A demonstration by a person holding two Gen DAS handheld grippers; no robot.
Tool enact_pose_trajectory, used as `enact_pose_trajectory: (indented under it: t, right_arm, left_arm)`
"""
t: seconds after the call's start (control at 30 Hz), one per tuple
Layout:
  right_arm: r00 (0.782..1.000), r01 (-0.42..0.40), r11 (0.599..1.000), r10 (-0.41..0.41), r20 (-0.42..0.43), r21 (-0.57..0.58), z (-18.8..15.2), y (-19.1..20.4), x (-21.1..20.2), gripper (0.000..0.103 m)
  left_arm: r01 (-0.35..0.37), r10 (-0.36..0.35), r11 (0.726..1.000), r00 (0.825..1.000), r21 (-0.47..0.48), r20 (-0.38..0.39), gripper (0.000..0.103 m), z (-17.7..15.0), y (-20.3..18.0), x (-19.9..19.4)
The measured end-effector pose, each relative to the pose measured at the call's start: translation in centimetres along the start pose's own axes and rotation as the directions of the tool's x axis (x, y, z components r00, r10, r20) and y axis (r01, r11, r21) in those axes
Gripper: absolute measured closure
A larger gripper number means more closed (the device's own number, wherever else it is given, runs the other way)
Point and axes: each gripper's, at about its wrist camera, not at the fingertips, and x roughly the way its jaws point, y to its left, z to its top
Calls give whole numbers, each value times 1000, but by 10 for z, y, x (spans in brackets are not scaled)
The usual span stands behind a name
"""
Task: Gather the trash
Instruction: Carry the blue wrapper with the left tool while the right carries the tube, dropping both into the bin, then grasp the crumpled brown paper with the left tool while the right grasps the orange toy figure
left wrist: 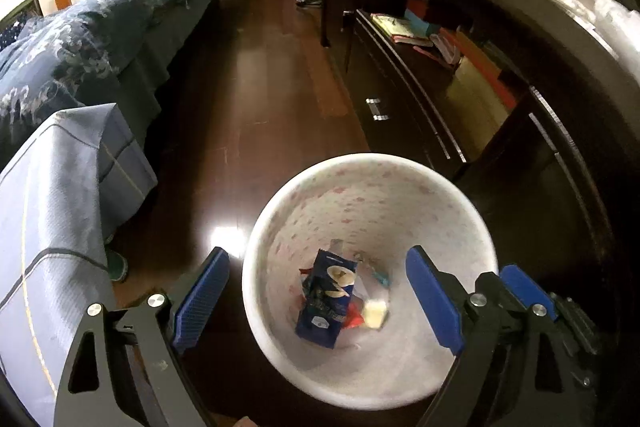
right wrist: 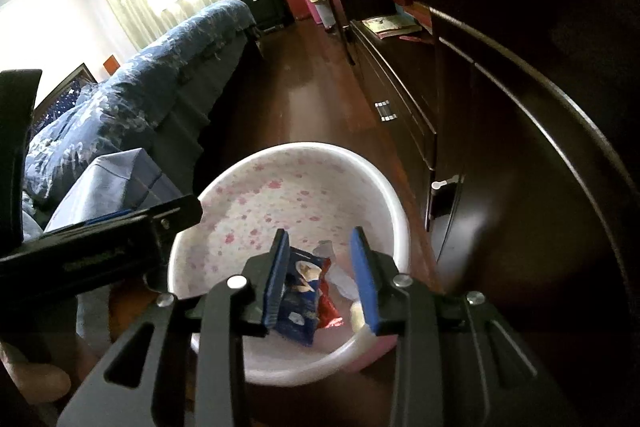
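Above the white pink-speckled bin (left wrist: 372,223), we find the left gripper (left wrist: 316,301) spread wide and the right gripper (right wrist: 322,283) partly parted, both empty, the blue snack packet (left wrist: 326,301) lying inside.

The left gripper (left wrist: 316,291) gapes over a bin (left wrist: 460,199) holding a blue wrapper (left wrist: 326,301), seemingly crisps.

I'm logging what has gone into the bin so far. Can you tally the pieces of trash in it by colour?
Blue snack bag: 1
Red wrapper: 1
Pale yellow piece: 1
Teal scrap: 1
Total: 4 pieces that can be told apart in the white bin; anything beneath the bag is hidden.
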Motion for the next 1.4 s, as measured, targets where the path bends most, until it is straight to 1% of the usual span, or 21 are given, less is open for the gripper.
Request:
enact_pose_trajectory:
  t: [0.1,0.17,0.23,0.3,0.33,0.43,0.5,0.6,0.63,0.67,0.7,0.77,0.87,0.9,1.03,1.1,1.13,1.2,1.27,1.33,1.4]
  right_arm:
    - [1000,-19,1000,19,12,-12,0,11,-16,67]
    - [999,-32,999,33,27,-29,0,23,-28,61]
    - [998,-43,998,45,39,-53,0,36,-40,55]
    - [996,-73,994,77,54,-79,-2,57,-56,45]
    - [994,-89,992,95,59,-89,-2,65,-61,43]
    - [986,-147,977,158,57,-156,-9,105,-77,36]
    - [979,-189,959,202,40,-211,-16,135,-84,35]
    - [961,-268,914,276,-17,-304,-31,187,-90,32]
    - [957,-282,902,289,-29,-325,-36,199,-92,32]
    - [951,-303,883,306,-48,-359,-43,219,-93,32]
    - [948,-312,871,314,-58,-379,-48,232,-94,32]
    - [938,-342,836,335,-93,-428,-60,265,-94,31]
    - [925,-374,790,353,-138,-486,-79,309,-94,31]
    - [922,-381,778,357,-148,-499,-83,320,-94,31]
    - [916,-395,726,360,-179,-563,-100,372,-88,31]
    - [913,-404,710,355,-203,-576,-107,392,-80,31]
    - [911,-410,705,354,-214,-579,-109,398,-76,31]
    - [911,-410,695,344,-227,-590,-115,413,-67,31]
    - [915,-401,693,331,-230,-599,-118,422,-61,31]
    - [917,-399,693,318,-242,-601,-121,433,-51,31]
    - [920,-393,692,305,-248,-606,-121,444,-42,31]
  left_arm:
    - [10,-9,1000,999,-18,42,14,-5,9,-27]
    - [6,-3,999,997,-32,71,12,-9,19,-45]
    - [-25,31,998,994,-57,106,10,-17,35,-69]
    - [-58,70,994,987,-87,147,9,-28,56,-95]
    - [-76,92,992,982,-104,162,7,-34,65,-106]
    - [-149,182,974,964,-170,194,5,-55,106,-138]
    - [-210,253,954,948,-215,194,4,-70,136,-154]
    - [-297,357,909,917,-293,179,4,-91,184,-175]
    - [-327,397,885,902,-330,172,4,-100,205,-183]
    - [-345,420,870,892,-352,164,4,-106,218,-187]
    - [-374,457,842,878,-390,144,4,-115,240,-193]
    - [-402,499,796,859,-453,116,4,-130,274,-201]
    - [-425,541,729,838,-537,71,4,-151,323,-212]
    - [-433,555,701,830,-567,53,4,-158,342,-216]
    - [-464,591,632,807,-621,-1,4,-179,392,-221]
    - [-469,591,613,806,-636,-24,4,-184,415,-217]
    - [-468,583,609,812,-641,-38,4,-185,427,-214]
    - [-454,560,611,827,-649,-52,4,-191,445,-209]
    - [-421,524,622,850,-660,-49,4,-193,459,-200]
    - [-414,512,627,857,-660,-51,4,-194,464,-196]
    - [-422,516,630,855,-652,-54,7,-195,468,-192]
